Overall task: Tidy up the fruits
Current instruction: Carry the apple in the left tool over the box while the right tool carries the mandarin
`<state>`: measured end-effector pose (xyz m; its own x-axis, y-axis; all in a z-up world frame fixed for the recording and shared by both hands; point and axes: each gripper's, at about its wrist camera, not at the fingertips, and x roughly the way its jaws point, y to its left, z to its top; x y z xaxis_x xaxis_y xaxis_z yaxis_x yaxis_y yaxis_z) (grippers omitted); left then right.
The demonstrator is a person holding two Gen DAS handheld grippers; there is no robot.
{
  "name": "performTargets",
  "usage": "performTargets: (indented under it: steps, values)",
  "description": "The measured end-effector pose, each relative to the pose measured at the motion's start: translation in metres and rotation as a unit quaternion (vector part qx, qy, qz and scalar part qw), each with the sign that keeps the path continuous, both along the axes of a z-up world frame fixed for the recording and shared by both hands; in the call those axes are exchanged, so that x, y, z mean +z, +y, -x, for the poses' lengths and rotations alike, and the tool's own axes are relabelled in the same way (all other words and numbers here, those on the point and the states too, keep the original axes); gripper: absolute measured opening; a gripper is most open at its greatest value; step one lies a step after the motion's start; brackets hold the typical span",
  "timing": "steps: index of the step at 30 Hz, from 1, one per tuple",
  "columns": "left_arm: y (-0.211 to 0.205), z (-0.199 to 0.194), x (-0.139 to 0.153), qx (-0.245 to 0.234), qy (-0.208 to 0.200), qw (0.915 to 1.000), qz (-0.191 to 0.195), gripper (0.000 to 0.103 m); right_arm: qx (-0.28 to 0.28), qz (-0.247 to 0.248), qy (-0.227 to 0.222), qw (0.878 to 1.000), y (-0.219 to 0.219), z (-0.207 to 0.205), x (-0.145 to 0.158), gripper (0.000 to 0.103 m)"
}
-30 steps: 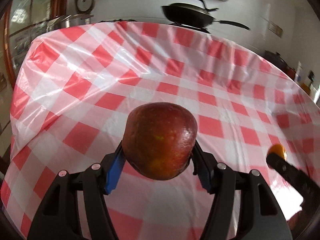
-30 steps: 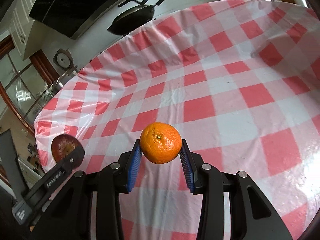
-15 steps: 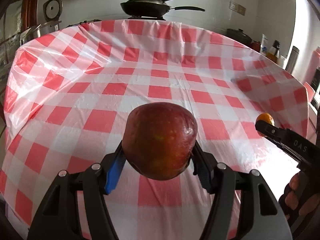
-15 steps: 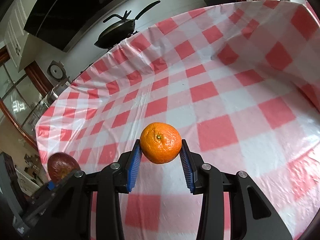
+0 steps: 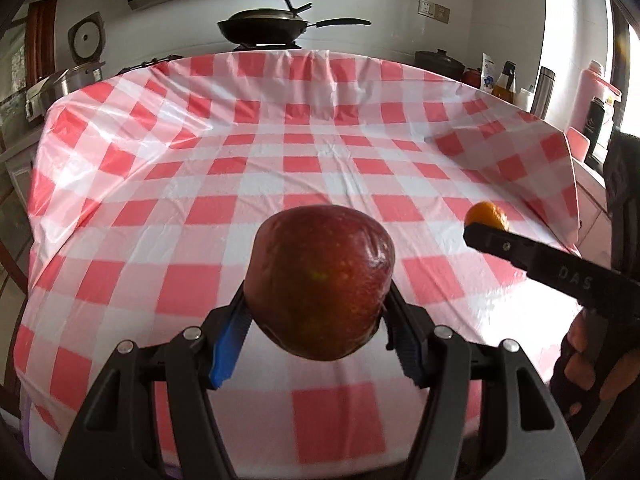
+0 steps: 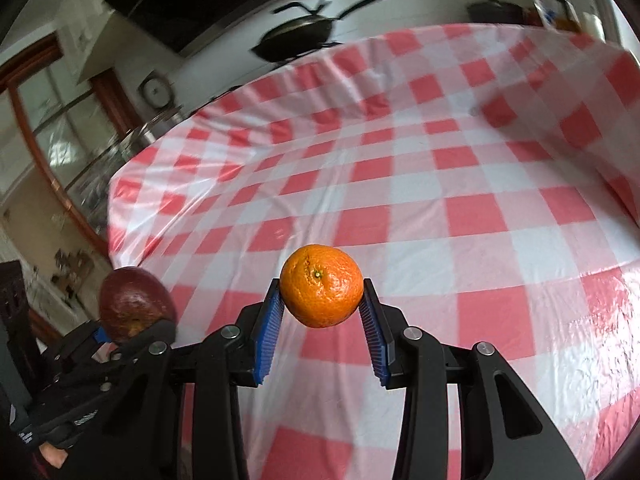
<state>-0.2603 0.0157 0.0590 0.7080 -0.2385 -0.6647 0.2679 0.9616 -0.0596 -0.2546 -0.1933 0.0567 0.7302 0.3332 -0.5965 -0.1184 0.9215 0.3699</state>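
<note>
A dark red apple fills the middle of the left wrist view, with my left gripper shut on it between blue pads, above the near part of the table. In the right wrist view my right gripper is shut on an orange tangerine, also held above the cloth. Each view catches the other hand: the tangerine at the right, the apple at the lower left. Both fruits hang in the air, side by side.
The round table wears a red and white checked plastic cloth. Behind it a black wok sits on a stove, a steel pot at the left. Bottles and a pink flask stand on the counter at the right.
Both grippers have drawn back toward the near edge with their fruits held, so more of the table shows. The views have rolled toward level. Neither grip has changed.
</note>
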Motion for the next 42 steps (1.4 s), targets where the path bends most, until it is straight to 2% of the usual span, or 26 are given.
performTargets:
  steps: [6, 11, 19, 22, 31, 35, 38, 42]
  values:
    - [0.027, 0.014, -0.003, 0.02, -0.001, 0.9998, 0.004, 0.064, 0.031, 0.015, -0.009, 0.999, 0.028, 0.009, 0.006, 0.039]
    - [0.052, 0.029, -0.002, 0.037, -0.013, 0.9992, 0.008, 0.064, 0.081, 0.039, -0.027, 0.996, 0.061, 0.023, 0.01, 0.039]
    - [0.111, 0.055, -0.017, 0.1, -0.001, 0.9948, 0.017, 0.064, 0.155, 0.072, -0.044, 0.984, 0.111, 0.04, 0.017, 0.039]
    - [0.136, 0.066, -0.024, 0.13, 0.005, 0.9911, 0.026, 0.064, 0.192, 0.095, -0.051, 0.976, 0.135, 0.047, 0.017, 0.039]
    - [0.198, 0.096, -0.033, 0.203, 0.005, 0.9782, 0.042, 0.064, 0.293, 0.14, -0.054, 0.944, 0.208, 0.064, 0.015, 0.039]
    - [0.229, 0.109, -0.038, 0.241, 0.007, 0.9691, 0.051, 0.064, 0.339, 0.165, -0.049, 0.925, 0.244, 0.068, 0.01, 0.039]
    - [0.252, 0.121, -0.044, 0.276, 0.008, 0.9596, 0.052, 0.064, 0.379, 0.18, -0.038, 0.907, 0.277, 0.073, 0.001, 0.039]
    - [0.285, 0.136, -0.054, 0.32, 0.014, 0.9458, 0.056, 0.064, 0.436, 0.21, -0.033, 0.875, 0.325, 0.085, -0.015, 0.039]
